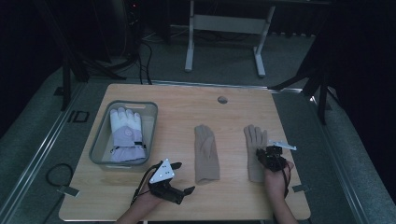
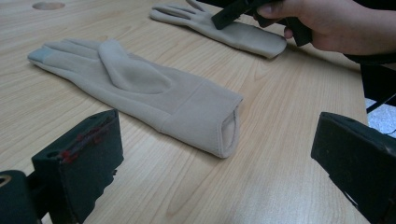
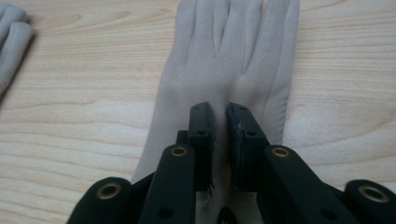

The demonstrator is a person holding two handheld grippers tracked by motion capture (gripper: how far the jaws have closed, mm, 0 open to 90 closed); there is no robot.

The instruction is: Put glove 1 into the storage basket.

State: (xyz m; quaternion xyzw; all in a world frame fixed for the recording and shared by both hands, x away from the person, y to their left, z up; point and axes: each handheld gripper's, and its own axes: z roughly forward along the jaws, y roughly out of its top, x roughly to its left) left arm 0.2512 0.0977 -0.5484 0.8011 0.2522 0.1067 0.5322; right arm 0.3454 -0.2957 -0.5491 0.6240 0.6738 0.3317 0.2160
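the soft, light right-hand beige glove (image 1: 254, 151), lying flat near the table's (image 1: 187, 100) right edge, is being pinched mid-palm by the right gripper (image 3: 219, 135), while the left gripper (image 1: 180, 177) is being held agape.

Wooden table (image 1: 233, 100), two beige gloves (image 1: 207, 154), grey basket (image 1: 100, 140)

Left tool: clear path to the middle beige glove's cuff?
Probably yes. The left tool is open, the middle glove lies flat just ahead, cuff toward it, with bare table between.
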